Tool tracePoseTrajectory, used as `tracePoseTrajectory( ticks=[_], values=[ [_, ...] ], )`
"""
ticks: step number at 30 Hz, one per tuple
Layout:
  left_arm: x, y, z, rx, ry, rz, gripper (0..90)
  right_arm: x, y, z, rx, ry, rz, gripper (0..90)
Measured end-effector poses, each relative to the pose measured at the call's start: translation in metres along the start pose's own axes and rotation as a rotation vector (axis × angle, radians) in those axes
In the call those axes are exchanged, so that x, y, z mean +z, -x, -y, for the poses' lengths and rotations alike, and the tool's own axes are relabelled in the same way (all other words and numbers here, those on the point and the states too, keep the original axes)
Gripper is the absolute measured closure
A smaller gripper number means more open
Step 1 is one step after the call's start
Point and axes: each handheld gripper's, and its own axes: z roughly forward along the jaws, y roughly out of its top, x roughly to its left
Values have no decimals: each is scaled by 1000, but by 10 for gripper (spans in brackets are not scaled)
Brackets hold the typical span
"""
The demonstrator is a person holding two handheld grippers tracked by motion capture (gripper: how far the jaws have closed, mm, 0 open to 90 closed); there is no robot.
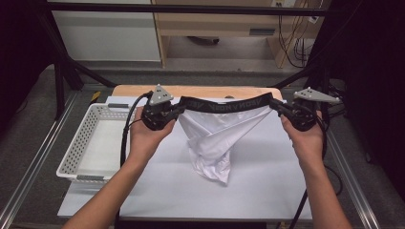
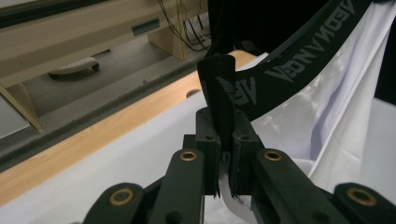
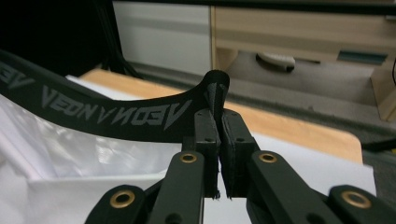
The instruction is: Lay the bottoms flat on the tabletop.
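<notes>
Briefs (image 1: pixel 210 143) hang limp above the table (image 1: pixel 267 191) as I clamp the left gripper (image 1: pixel 179 110) and right gripper (image 1: pixel 277 106) on the waistband (image 1: pixel 224 103) ends, my firmest hold on such light, soft, slippery cloth.
</notes>
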Motion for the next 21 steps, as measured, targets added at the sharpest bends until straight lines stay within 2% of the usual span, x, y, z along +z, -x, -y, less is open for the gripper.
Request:
tracePoseTrajectory(
  ticks=[5, 9, 12, 16, 21],
  values=[
    [-10, -1, -24, 22, 38, -20, 846, -3, -1, -27, -8, 47, 8, 868],
    [-11, -3, -33, 33, 46, -36, 846, -2, 2, -40, -14, 60, 13, 868],
    [-4, -7, -32, 30, 28, -48, 846, 5, 4, -35, -22, 37, 21, 867],
    [9, -11, -30, 28, 8, -57, 845, 12, 8, -25, -9, 32, 29, 867],
    [26, -15, -28, 14, 6, -83, 845, 22, 8, -17, -4, 26, 76, 868]
  ],
)
